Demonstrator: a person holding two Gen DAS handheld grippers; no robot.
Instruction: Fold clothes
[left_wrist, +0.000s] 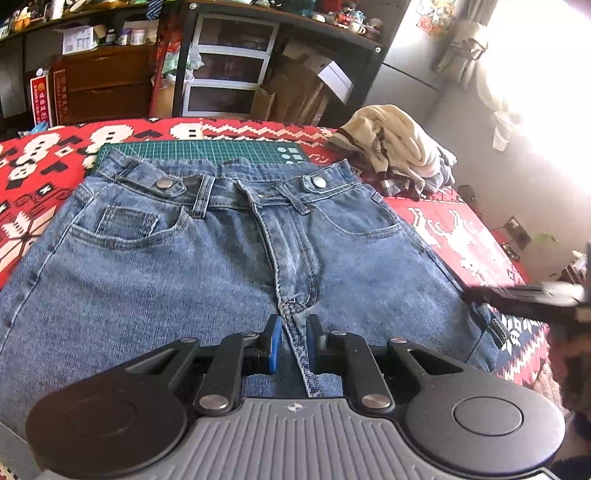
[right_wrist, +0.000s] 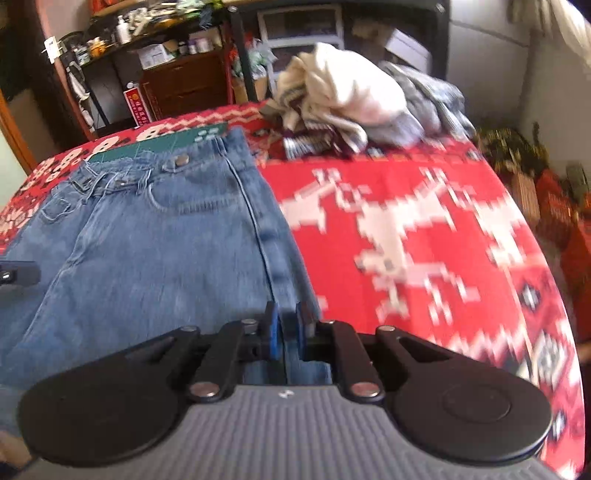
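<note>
Blue jeans (left_wrist: 184, 266) lie front up on a red patterned blanket (left_wrist: 461, 236), waistband at the far end. My left gripper (left_wrist: 294, 343) is low at the crotch, shut on a raised ridge of denim along the centre seam. In the right wrist view my right gripper (right_wrist: 287, 332) is shut on the side-seam edge of the jeans (right_wrist: 166, 240) at their right border. That view is blurred by motion. The right gripper's dark fingers (left_wrist: 491, 295) show as a smear at the jeans' right edge in the left wrist view.
A pile of cream and grey clothes (left_wrist: 399, 147) (right_wrist: 351, 96) sits at the far right of the blanket. A green cutting mat (left_wrist: 207, 149) pokes out beyond the waistband. Shelves and drawers (left_wrist: 229, 66) stand behind. Bare red blanket (right_wrist: 406, 221) spreads right of the jeans.
</note>
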